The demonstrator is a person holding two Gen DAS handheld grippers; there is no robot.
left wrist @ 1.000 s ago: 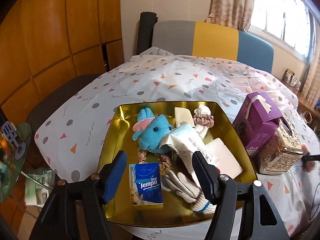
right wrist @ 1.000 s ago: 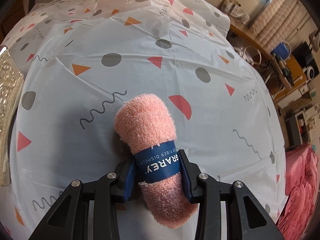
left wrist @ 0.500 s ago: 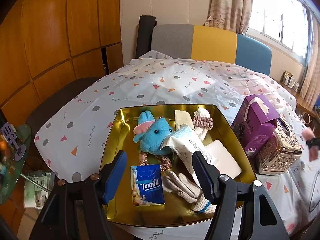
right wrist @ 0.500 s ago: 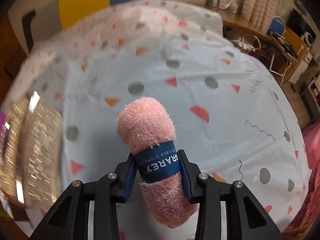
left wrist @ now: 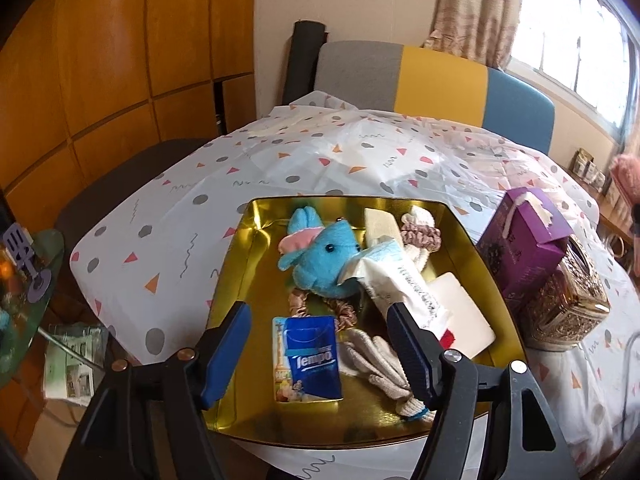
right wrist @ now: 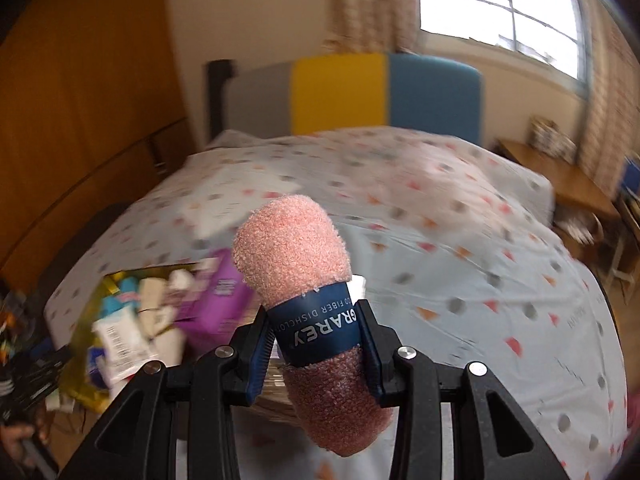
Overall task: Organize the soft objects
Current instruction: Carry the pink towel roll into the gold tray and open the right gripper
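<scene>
Pink rolled cloth (right wrist: 294,248), navy band (right wrist: 320,326), gold tray (left wrist: 240,264), perhaps purple box (right wrist: 218,300)

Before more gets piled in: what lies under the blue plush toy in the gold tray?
A satin scrunchie pokes out from under the blue plush toy in the gold tray; whatever else it covers is hidden.

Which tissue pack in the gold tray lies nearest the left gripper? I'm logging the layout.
The blue Tempo pack, flat between the left gripper fingers in view; the white tissue pack lies farther back against the blue plush.

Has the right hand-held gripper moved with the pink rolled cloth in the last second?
Yes. The right hand-held gripper lifted the pink rolled cloth off the tablecloth and swung left toward the gold tray.
</scene>
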